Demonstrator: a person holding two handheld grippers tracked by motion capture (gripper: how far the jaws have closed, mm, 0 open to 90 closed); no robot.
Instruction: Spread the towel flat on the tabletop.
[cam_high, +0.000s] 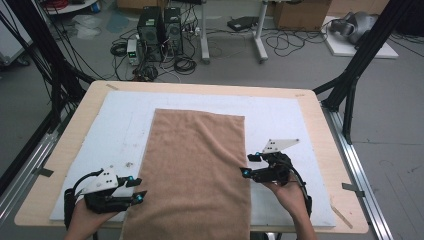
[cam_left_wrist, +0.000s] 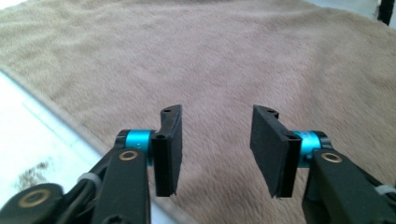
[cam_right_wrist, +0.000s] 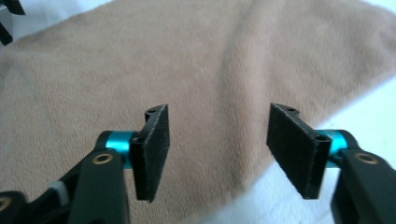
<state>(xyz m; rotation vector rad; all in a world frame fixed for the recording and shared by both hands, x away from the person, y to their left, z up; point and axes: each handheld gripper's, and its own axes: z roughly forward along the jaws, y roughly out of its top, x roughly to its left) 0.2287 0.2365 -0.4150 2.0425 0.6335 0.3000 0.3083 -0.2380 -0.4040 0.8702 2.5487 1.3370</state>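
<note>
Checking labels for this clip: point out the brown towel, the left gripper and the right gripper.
brown towel (cam_high: 197, 165): high view, middle of the cloth.
left gripper (cam_high: 140, 191): high view, between its jaw tips.
right gripper (cam_high: 248, 165): high view, between its jaw tips.

towel (cam_high: 192, 170) on mat (cam_high: 280, 115), mat on table (cam_high: 320, 120), tools at towel's sides

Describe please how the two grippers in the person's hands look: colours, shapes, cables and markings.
Both the left gripper and right gripper are black linkage frames with turquoise collars and brass-coloured pivot rivets. Each ends in two flat rectangular black pads. A pale grey three-cornered plate tops each, and black cables trail back.
</note>
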